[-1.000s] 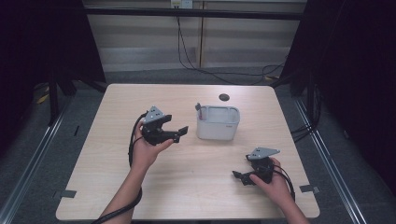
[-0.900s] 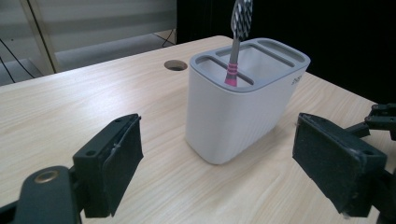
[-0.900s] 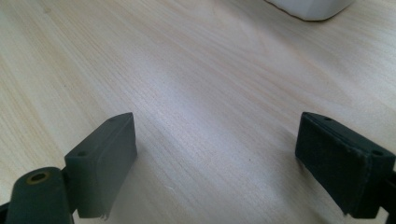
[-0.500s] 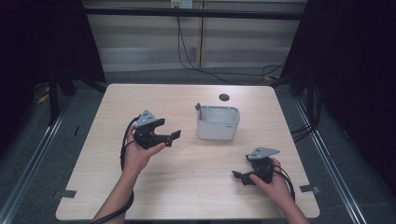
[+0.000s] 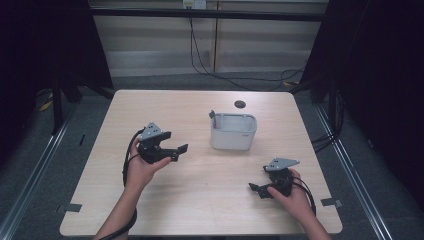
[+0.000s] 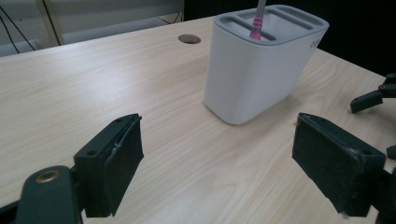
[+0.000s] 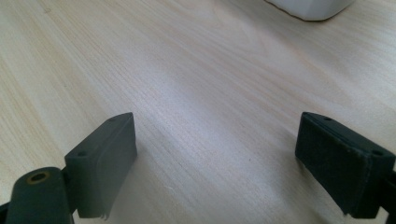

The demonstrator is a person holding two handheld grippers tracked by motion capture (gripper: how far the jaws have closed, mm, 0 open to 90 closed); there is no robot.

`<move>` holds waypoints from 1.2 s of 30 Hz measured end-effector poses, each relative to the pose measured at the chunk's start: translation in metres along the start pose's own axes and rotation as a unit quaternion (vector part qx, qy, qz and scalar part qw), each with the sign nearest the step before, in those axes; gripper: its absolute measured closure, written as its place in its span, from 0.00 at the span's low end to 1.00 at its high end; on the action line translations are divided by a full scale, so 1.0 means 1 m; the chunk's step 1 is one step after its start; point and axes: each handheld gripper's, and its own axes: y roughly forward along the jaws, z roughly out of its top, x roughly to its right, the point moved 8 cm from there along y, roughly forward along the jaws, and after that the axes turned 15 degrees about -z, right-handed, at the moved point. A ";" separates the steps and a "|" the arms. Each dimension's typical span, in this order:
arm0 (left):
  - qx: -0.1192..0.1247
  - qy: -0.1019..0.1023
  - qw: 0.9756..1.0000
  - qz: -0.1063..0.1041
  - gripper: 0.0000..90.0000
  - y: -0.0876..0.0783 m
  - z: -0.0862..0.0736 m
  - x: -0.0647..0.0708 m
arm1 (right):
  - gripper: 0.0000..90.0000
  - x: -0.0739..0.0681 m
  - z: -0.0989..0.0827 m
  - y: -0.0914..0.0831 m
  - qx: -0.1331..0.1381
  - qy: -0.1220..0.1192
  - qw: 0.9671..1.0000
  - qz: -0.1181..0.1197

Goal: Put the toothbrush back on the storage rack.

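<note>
A dark-curtained room with cables hanging down the back wall is surrounding a pale wooden table, which is carrying very little. Near its middle, a little toward the far edge, a white slotted holder is standing upright, with a round cable hole lying in the tabletop beyond it. A pink-banded stick, probably a pen or brush, is standing in one of the holder's back slots. The left gripper is hanging above the table to the left of the holder, well apart from it and pointing toward it, its jaws spread wide and holding nothing. The right gripper is resting low near the front right of the table, its jaws likewise gaping wide over bare wood. The likeliest trouble from here is the holder being knocked: it looks light and tall, so a wide jaw clipping its wall on a careless approach could be sliding or tipping it, and a grab at the thin stick made off-centre could be pulling it askew against the slot. Compared with the view a second ago, the left gripper is sitting farther left and nearer the person, more distant from the holder, while the right gripper and the holder are showing no visible shift.
</note>
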 end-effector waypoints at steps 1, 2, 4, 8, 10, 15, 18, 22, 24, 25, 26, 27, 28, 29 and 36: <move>-0.002 0.001 1.000 -0.001 0.18 -0.001 -0.001 0.000 | 0.14 0.000 0.000 0.000 0.000 0.000 1.000 0.000; -0.004 0.000 1.000 0.000 0.18 -0.001 -0.003 -0.001 | 0.14 0.000 0.000 0.000 0.000 0.000 1.000 0.000; -0.008 0.000 1.000 0.001 0.18 -0.003 -0.006 -0.002 | 0.14 0.000 0.000 0.000 0.000 0.000 1.000 0.000; -0.013 -0.003 1.000 0.003 0.18 -0.007 -0.011 -0.003 | 0.14 0.000 0.000 0.000 0.000 0.000 1.000 0.000; -0.014 -0.005 1.000 0.002 0.18 -0.009 -0.014 -0.004 | 0.14 0.000 0.000 0.000 0.000 0.000 1.000 0.000; -0.021 -0.007 1.000 0.007 0.18 -0.014 -0.021 -0.008 | 0.14 0.000 0.000 0.000 0.000 0.000 1.000 0.000; -0.029 -0.006 1.000 0.008 0.18 -0.017 -0.026 -0.009 | 0.14 0.000 0.000 0.000 0.000 0.000 1.000 0.000; -0.034 -0.010 0.999 0.011 0.18 -0.021 -0.031 -0.011 | 0.14 0.000 0.000 0.000 0.000 0.000 1.000 0.000; -0.039 -0.008 0.999 0.012 0.18 -0.024 -0.034 -0.012 | 0.14 0.000 0.000 0.000 0.000 0.000 1.000 0.000; -0.042 -0.007 0.999 0.013 0.18 -0.026 -0.035 -0.013 | 0.14 0.000 0.000 0.000 0.000 0.000 1.000 0.000; -0.043 -0.010 0.999 0.014 0.18 -0.027 -0.037 -0.013 | 0.14 0.000 0.000 0.000 0.000 0.000 1.000 0.000; -0.043 -0.010 0.999 0.015 0.18 -0.028 -0.038 -0.014 | 0.14 0.000 0.000 0.000 0.000 0.000 1.000 0.000; -0.047 -0.009 0.999 0.014 0.18 -0.030 -0.039 -0.015 | 0.14 0.000 0.000 0.000 0.000 0.000 1.000 0.000; -0.047 -0.010 0.999 0.016 0.18 -0.031 -0.040 -0.015 | 0.14 0.000 0.000 0.000 0.000 0.000 1.000 0.000; -0.061 -0.009 0.998 0.017 0.18 -0.037 -0.049 -0.017 | 0.14 0.000 0.000 0.000 0.000 0.000 1.000 0.000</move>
